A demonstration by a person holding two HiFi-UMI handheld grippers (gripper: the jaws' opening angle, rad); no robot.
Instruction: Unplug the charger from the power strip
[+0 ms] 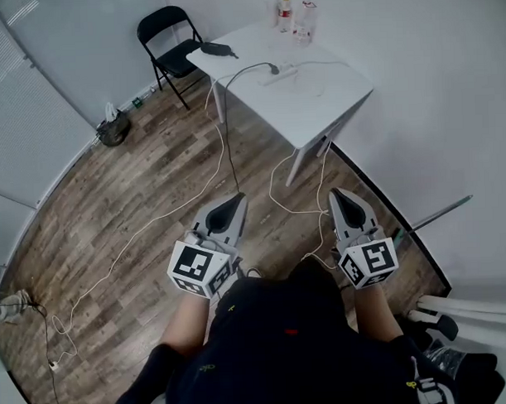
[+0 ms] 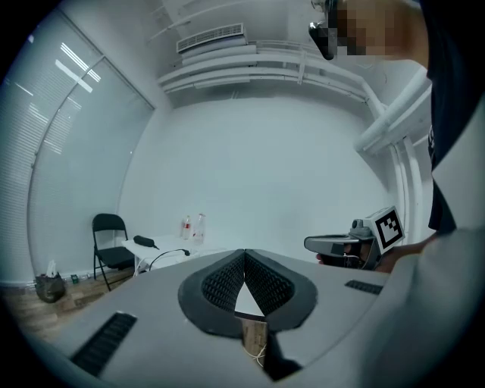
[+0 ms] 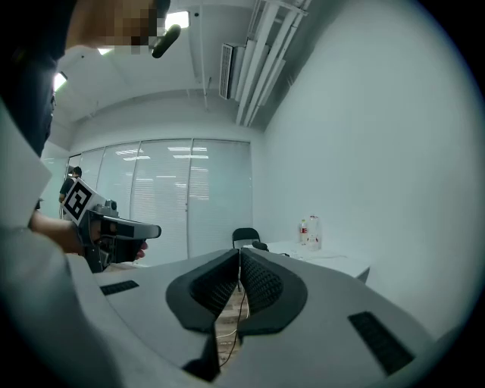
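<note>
Trailing across floor (image 1: 136,184): cables (image 1: 231,156); chair (image 1: 171,42) beside table (image 1: 332,103) bearing power strip (image 1: 288,71).

- Wood-look plank floor (image 1: 153,184) covering room; planks running diagonally in head view.
- Plain white wall (image 1: 448,82) bounding right side; dark baseboard (image 1: 386,205) running along its foot.
- Glazed partition (image 1: 22,114) with lowered blinds forming left side.
- White table (image 1: 332,103) standing near wall, one corner pointing into room.
- Black folding chair (image 1: 169,42) standing unfolded just beside table, at far end of room.
- Air-conditioning unit (image 2: 211,36) sitting high on far wall; white pipes (image 2: 288,72) running below ceiling.
- Ceiling light (image 3: 178,19) glowing; room being evenly lit.
</note>
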